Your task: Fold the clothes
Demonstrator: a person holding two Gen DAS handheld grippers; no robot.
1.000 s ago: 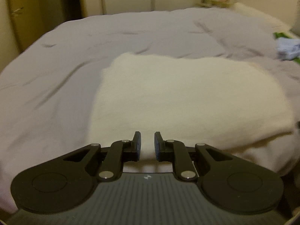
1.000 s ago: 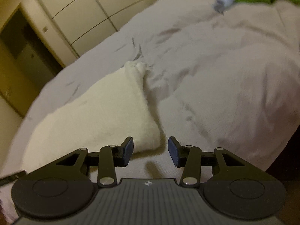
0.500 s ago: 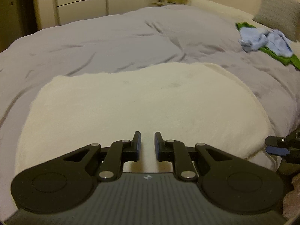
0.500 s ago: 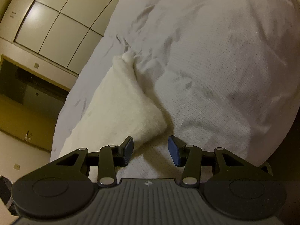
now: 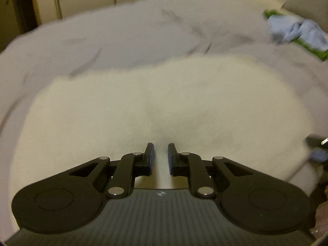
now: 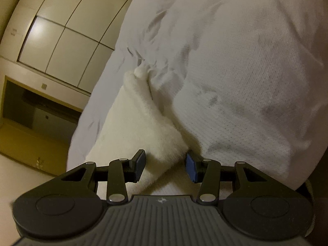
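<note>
The left hand-held gripper (image 5: 161, 156) points forward and slightly down, its two fingers level and parted by a narrow gap with nothing between them. The right hand-held gripper (image 6: 165, 167) is rolled to one side, its blue-padded fingers (image 6: 191, 169) spread wide; its blurred tip (image 5: 317, 150) shows at the left view's right edge

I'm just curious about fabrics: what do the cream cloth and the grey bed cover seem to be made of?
The cream cloth looks like fleece or plush: its surface is matte and fuzzy, and fibres stand out along its edge. The bed cover looks like a woven or knitted cotton-type fabric: the right wrist view shows a fine grid texture, a matte finish and soft creases. The exact fibres cannot be told.
</note>
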